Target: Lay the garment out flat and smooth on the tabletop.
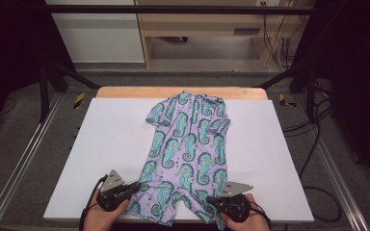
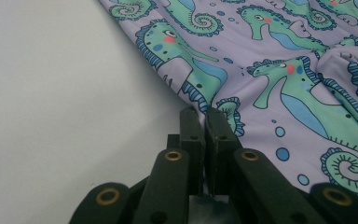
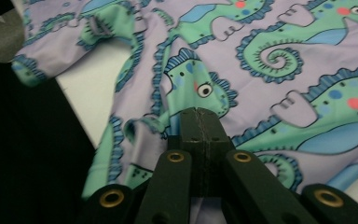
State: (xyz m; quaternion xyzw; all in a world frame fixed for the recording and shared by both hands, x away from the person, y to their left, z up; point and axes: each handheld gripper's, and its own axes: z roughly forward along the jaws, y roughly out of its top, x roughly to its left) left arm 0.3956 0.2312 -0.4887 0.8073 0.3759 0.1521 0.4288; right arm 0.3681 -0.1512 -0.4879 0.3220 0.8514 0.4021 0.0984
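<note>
We see a child's swimsuit [image 1: 188, 154], lilac with green seahorses, lying flat and lengthwise on the white worktop [image 1: 101, 144], its collar toward the far edge and its two short legs toward us. Our left gripper [image 1: 136, 186] sits at the near left leg of the suit, low over the worktop. In the left gripper view its jaws stand nearly together with a thin gap, right at the hem of the swimsuit [image 2: 270, 84] where the cloth meets the bare worktop [image 2: 65, 102]; the cloth's edge seems to run into that gap, though we cannot quite make out the pinch itself. Our right gripper [image 1: 211, 200] is at the near right leg, close to the worktop's front edge. In the right gripper view its jaws are pressed fully together, tips down among the rumpled folds of the swimsuit [image 3: 279, 70]; whether any cloth is caught between them we cannot tell. Part of that leg hangs over the worktop [image 3: 86, 88] edge
</note>
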